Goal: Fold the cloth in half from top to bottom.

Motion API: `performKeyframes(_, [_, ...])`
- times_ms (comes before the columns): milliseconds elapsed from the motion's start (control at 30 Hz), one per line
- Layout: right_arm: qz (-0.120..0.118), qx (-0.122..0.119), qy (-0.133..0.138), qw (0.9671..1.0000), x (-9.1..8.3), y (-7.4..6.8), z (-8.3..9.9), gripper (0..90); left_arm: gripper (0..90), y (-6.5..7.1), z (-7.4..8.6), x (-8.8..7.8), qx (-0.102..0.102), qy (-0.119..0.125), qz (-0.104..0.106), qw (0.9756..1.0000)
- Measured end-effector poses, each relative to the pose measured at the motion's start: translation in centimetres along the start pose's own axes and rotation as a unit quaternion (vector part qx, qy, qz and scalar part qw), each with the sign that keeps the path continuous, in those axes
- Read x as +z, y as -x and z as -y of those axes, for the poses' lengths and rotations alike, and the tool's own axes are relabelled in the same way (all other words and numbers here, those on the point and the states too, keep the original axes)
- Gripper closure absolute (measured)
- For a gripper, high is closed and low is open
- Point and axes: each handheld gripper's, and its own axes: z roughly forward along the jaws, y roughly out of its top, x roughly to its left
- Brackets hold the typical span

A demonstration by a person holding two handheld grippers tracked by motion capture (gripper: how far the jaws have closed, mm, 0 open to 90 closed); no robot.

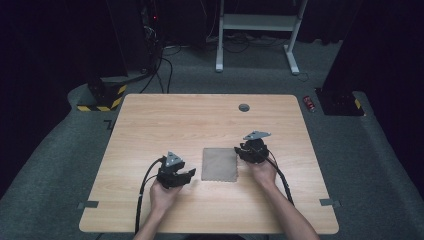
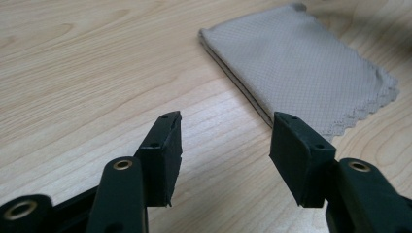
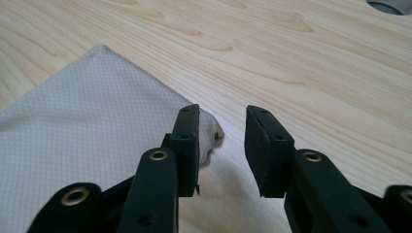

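Cloth (image 1: 219,164) lay folded flat mid-bench (image 1: 200,120), between both claws. Right claw (image 3: 222,145) stood part-open at its near corner, gripping nothing; left claw (image 2: 226,145) gaped empty just short of the folded edge. Best to back both straight off, low and level, without snagging a layer. Right claw's left pad (image 3: 187,141) hid the corner tip, so contact was unclear.

Cloth (image 1: 219,164): grey-beige, fine-woven, scalloped edge; folded into a flat layered square, lying on the table (image 1: 200,120) near its middle, one corner slightly raised.
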Motion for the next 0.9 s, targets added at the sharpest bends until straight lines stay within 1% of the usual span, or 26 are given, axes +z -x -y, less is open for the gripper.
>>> performKeyframes(67, [0.001,0.0,0.002,1.0,-0.6,0.1,0.3,64.4,44.6,-0.4,0.1,-0.3,-0.001,0.002,-0.008,1.0])
performKeyframes(133, [0.002,0.008,-0.001,1.0,-1.4,0.4,0.8,63.2,44.4,-1.0,0.2,-0.5,-0.009,0.006,-0.013,0.9999])
performKeyframes(200, [0.003,0.016,0.0,0.9999,-2.0,0.7,1.3,62.4,44.1,-1.5,0.5,-0.7,-0.014,0.004,-0.019,0.9997])
performKeyframes(233, [0.003,0.02,0.001,0.9998,-2.4,0.9,1.6,62.2,44.0,-1.7,0.6,-0.7,-0.014,0.004,-0.021,0.9997])
performKeyframes(367, [0.005,0.03,0.008,0.9995,-3.7,1.4,2.6,61.9,43.7,-2.4,1.0,-1.2,-0.029,0.012,-0.023,0.9992])
performKeyframes(433, [0.007,0.031,0.013,0.9994,-4.3,1.5,3.0,61.7,43.5,-2.6,1.2,-1.4,-0.033,0.014,-0.025,0.9991])
performKeyframes(467, [0.008,0.034,0.015,0.9993,-4.5,1.4,3.1,61.6,43.4,-2.8,1.2,-1.5,-0.031,0.014,-0.028,0.999])
performKeyframes(533, [0.009,0.031,0.023,0.9992,-5.0,1.5,3.4,61.4,43.3,-2.8,1.3,-1.6,-0.034,0.015,-0.028,0.9989])
performKeyframes(633, [0.015,0.032,0.026,0.999,-5.7,1.5,3.9,60.6,43.2,-3.1,1.5,-1.8,-0.032,0.018,-0.034,0.9988])
performKeyframes(700, [0.016,0.032,0.028,0.9989,-6.0,1.5,4.2,60.3,43.1,-3.2,1.6,-1.9,-0.036,0.018,-0.036,0.9986])
performKeyframes(733, [0.016,0.036,0.028,0.9988,-6.2,1.4,4.4,60.2,42.9,-3.4,1.8,-2.0,-0.037,0.018,-0.036,0.9985])
performKeyframes(900, [0.02,0.033,0.033,0.9987,-7.0,1.4,5.3,59.8,42.6,-3.9,2.3,-2.3,-0.044,0.02,-0.041,0.998])
